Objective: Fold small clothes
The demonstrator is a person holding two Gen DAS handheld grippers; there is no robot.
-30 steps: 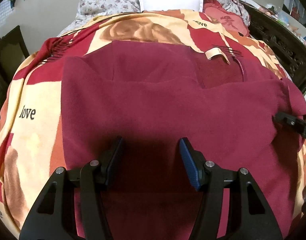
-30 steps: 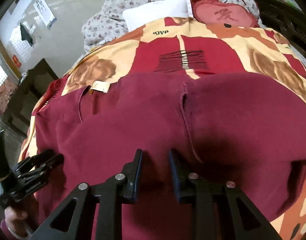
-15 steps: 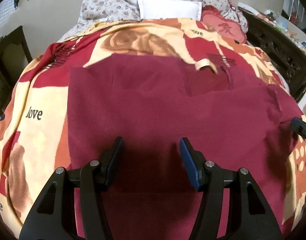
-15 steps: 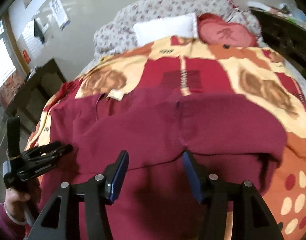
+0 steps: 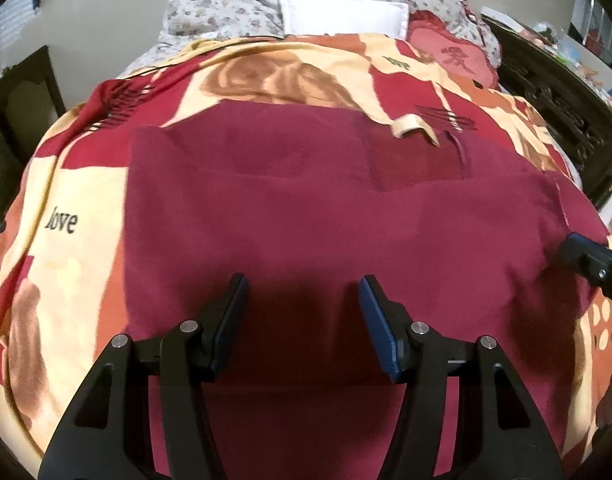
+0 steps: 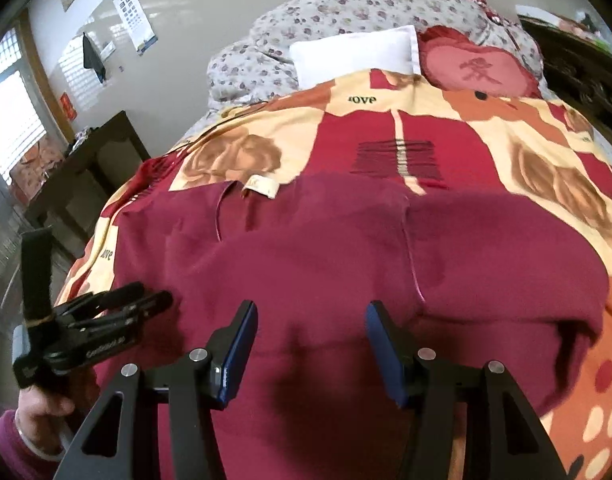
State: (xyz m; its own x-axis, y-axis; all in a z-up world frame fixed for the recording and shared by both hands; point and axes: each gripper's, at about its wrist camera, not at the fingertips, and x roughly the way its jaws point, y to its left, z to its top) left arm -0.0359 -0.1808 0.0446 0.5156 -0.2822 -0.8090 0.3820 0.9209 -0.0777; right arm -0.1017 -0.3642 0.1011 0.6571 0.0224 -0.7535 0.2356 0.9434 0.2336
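Now, garment: dark red knit top (image 5: pixel 306 216) lies spread flat on the floral patchwork blanket (image 5: pixel 66 200), ready for folding;
left gripper (image 5: pixel 304 320): jaws apart, empty, poised above the cloth;
right gripper (image 6: pixel 311 340): jaws have just been opening, nothing pinched, fold laid down.

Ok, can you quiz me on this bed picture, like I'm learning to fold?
1. True or false: the dark red garment lies spread on the patterned blanket.
2. Which sits nearer the cream neck label? A) white pillow B) red cushion
3. Fill in: the right hand-held gripper is ____, gripping nothing.

Key: 1 true; 2 A; 3 open.
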